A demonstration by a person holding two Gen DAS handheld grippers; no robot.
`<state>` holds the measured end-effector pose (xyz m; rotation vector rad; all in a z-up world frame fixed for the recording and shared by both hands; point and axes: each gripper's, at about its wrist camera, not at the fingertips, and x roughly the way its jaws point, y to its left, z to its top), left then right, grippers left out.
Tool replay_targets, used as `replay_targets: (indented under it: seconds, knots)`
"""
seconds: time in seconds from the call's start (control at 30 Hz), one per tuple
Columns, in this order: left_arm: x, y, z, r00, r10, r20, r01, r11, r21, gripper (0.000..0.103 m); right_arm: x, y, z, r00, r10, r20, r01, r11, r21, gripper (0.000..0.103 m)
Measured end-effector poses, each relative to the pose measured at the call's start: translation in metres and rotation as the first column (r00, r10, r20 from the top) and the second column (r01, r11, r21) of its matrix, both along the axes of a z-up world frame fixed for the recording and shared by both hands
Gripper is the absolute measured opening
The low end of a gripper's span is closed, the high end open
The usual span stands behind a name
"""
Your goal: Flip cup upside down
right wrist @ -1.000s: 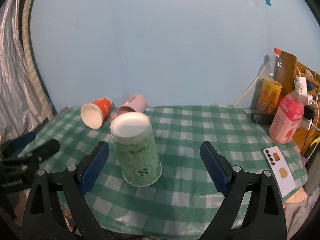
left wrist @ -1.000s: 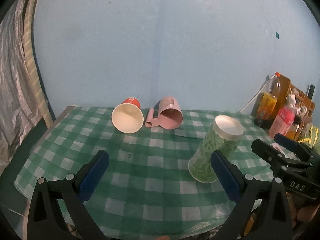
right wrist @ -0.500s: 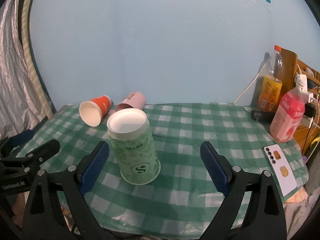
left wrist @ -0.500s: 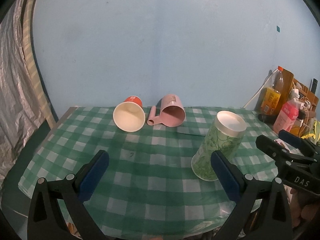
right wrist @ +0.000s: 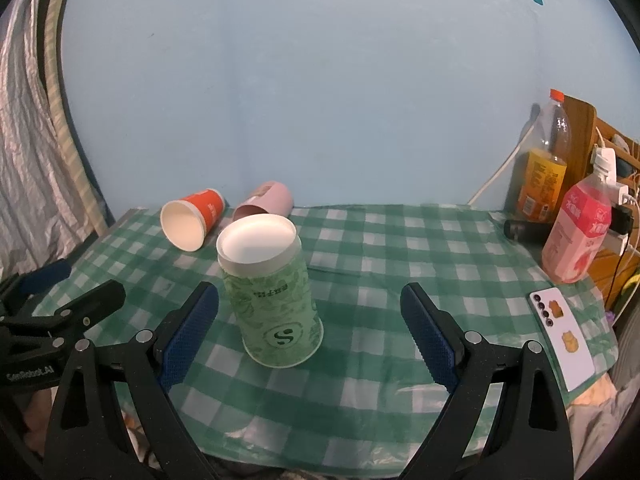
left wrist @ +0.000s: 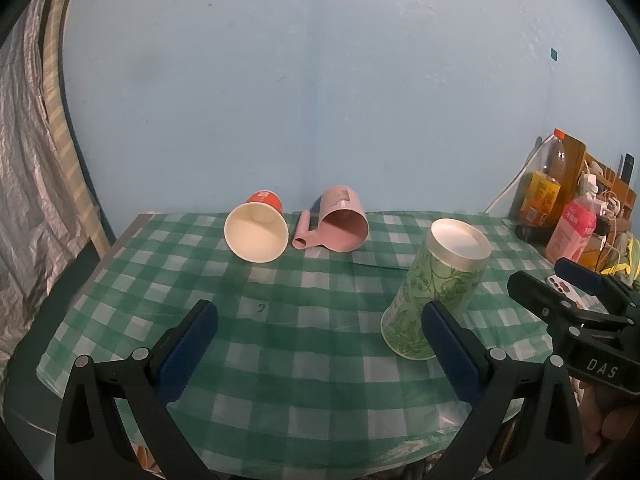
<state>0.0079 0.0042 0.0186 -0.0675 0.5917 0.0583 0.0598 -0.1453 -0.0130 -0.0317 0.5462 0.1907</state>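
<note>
- Green cup (right wrist: 273,292) (left wrist: 436,294): stands upside down on the checked tablecloth (right wrist: 380,256), wide rim down, white base up.
- Right gripper (right wrist: 310,334): jaws spread wide, holding nothing; the cup stands just ahead of its left finger.
- Left gripper (left wrist: 320,350): jaws spread wide, empty.
- Orange cup (right wrist: 192,218) and pink mug (right wrist: 264,200): both lie on their sides near the wall.

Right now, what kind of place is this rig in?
Probably a home room, not a lab: a table with a green checked cloth against a painted blue wall, drink bottles and a phone at the right edge.
</note>
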Motion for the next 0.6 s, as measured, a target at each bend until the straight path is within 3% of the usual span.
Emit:
replay_targets:
  seconds: [0.6]
  knots:
    - [0.0003, -0.0039, -0.0013, 1.000, -0.006, -0.007, 0.006, 1.000, -0.003, 0.103, -0.0011, 0.0047, 0.0000, 1.000, 0.006, -0.006, -0.006, 1.000, -0.005, 0.091]
